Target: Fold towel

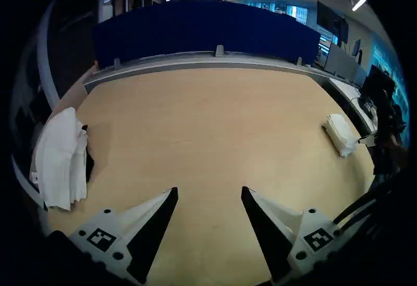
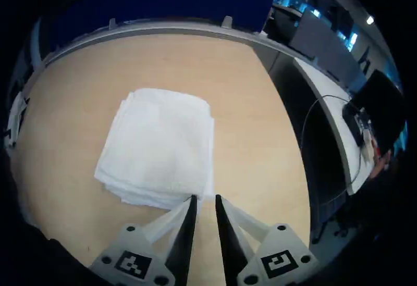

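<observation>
The left gripper [image 1: 209, 189] hangs over bare wood at the near side of the table [image 1: 219, 114], its tongs spread wide with nothing between them. To its left, at the table's edge, lies a loose heap of white cloth [image 1: 60, 156]; far to its right rests a small folded white stack [image 1: 341, 132]. In the right gripper view, the folded towel [image 2: 159, 140] lies flat on the table as a squared, layered pile. The right gripper [image 2: 204, 197] sits at its near right corner, tongs drawn almost together with a slim gap. I cannot tell whether they nip the cloth. A blue partition [image 1: 208, 30] lines the far edge.
</observation>
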